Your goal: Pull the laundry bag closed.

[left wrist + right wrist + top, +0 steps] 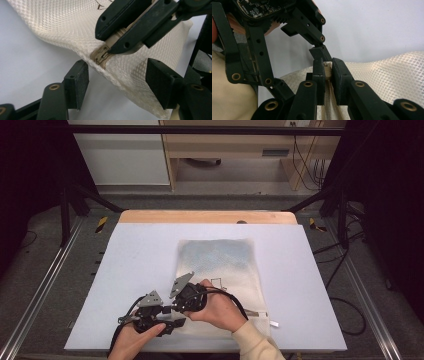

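Note:
A cream mesh zip bag (216, 262) lies flat on the white table (140, 250), with something bluish inside its far half. At its near left corner both grippers meet. My right gripper (328, 72) is shut on the tan zipper end (327, 72) at the bag's edge, and the zipper tape (329, 102) runs down between its jaws. In the left gripper view the right gripper (108, 43) clamps the zipper end (102, 55) and lifts the mesh (62, 27). My left gripper (119, 82) stands open, its pads (79, 81) on either side of that raised corner without touching it.
A wooden strip (207, 216) borders the table's far edge. A small white tag (274, 323) lies by the bag's near right corner. Black cables trail from the grippers across the bag. Metal frame rails (45, 285) run along both sides of the table.

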`<state>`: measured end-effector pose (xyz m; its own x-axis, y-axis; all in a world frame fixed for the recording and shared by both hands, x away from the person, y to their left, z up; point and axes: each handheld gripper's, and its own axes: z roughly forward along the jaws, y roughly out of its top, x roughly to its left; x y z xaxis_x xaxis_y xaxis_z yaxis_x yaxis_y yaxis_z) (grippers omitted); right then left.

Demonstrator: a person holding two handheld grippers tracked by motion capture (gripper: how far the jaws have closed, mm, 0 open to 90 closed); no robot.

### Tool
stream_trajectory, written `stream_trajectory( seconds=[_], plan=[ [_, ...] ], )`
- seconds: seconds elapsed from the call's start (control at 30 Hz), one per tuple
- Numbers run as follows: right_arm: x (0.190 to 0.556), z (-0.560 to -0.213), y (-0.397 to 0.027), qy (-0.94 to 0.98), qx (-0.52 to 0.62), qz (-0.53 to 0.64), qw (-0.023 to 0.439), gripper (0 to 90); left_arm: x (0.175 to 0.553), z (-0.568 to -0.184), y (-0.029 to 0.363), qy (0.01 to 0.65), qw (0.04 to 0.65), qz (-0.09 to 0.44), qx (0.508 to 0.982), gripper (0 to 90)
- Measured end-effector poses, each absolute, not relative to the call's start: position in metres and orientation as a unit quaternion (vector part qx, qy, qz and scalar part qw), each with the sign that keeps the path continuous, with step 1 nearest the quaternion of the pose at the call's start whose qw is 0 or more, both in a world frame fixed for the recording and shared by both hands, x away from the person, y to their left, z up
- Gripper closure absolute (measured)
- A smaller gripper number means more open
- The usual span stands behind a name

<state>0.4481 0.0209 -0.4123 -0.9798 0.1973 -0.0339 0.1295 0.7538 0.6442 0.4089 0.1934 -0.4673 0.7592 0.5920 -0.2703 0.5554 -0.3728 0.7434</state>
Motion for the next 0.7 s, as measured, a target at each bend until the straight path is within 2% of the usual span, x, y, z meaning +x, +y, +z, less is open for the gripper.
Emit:
stream_trajectory(
  seconds=[0.47,0.7],
  plan=[
    [0.449,-0.412,0.020,0.934,0.090,0.342,0.050,81.8,0.420,-0.472,0.195,0.332,0.459,-0.005,0.824,47.8],
    [0.449,-0.411,0.019,0.934,0.091,0.343,0.051,81.8,0.426,-0.473,0.197,0.337,0.474,-0.027,0.813,49.7]
  ],
)
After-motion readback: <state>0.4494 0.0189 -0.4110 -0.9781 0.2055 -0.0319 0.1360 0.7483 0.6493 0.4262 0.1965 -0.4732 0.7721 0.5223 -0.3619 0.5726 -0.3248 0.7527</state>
